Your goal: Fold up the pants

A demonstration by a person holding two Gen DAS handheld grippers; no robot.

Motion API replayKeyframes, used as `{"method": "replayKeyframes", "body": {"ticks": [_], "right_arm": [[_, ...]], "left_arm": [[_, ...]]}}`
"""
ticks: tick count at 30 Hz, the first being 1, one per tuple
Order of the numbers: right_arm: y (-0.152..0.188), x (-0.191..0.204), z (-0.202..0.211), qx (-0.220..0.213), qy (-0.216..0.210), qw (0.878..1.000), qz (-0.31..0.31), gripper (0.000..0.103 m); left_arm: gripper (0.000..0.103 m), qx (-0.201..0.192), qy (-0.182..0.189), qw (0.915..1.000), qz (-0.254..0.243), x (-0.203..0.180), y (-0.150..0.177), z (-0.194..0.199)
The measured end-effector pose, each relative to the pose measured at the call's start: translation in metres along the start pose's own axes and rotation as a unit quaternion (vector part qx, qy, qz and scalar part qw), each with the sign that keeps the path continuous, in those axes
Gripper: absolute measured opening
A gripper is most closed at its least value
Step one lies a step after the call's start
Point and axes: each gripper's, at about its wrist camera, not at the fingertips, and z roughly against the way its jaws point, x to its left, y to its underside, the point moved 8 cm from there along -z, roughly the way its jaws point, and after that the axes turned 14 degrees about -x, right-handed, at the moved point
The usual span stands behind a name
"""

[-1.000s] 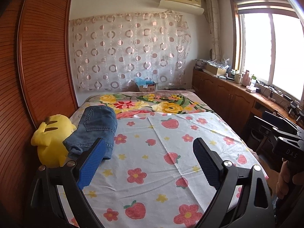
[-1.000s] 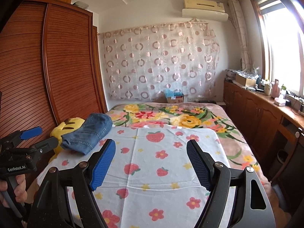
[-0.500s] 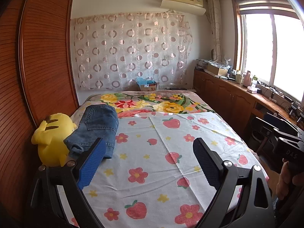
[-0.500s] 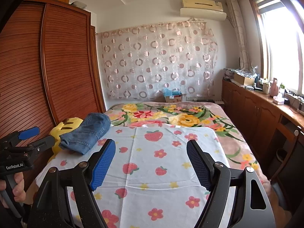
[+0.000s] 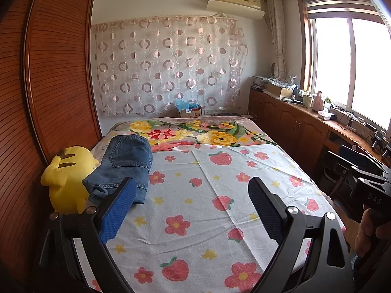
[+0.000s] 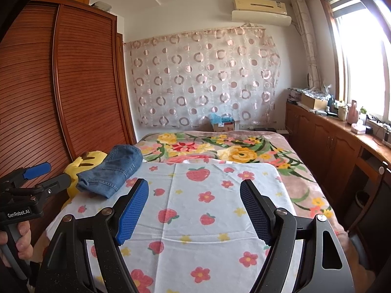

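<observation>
Holding my left gripper (image 5: 190, 202) and my right gripper (image 6: 194, 204) above the near end of the bed, I see both pairs of blue-padded jaws standing wide apart with nothing between them. Beneath them lies a white sheet printed with strawberries and flowers (image 5: 195, 195), bare under both tools. Further out, to my left, sits the folded pair of blue denim pants (image 5: 124, 163), a compact bundle at the sheet's left edge, well apart from either tool. Its long axis runs from near-left to far-right, the cuffed end nearest me and the rounded fold with the back pocket pointing toward the far wall. Its near-left end leans on a yellow plush toy (image 5: 66, 178), which is wedged against the brown slatted wooden wardrobe (image 5: 53, 73). Beyond the sheet a blanket with large yellow and red flowers (image 5: 195, 131) covers the far half of the bed.
</observation>
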Motion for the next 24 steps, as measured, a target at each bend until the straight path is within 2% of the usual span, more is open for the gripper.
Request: {"method": "replayKeyframes", "body": {"ticks": [24], "right_arm": [[0.0006, -0.0015, -0.0025, -0.002, -0.003, 1.000, 0.000, 0.079]], "left_arm": [[0.093, 0.000, 0.000, 1.0000, -0.001, -0.0008, 0.0002, 0.0000]]}}
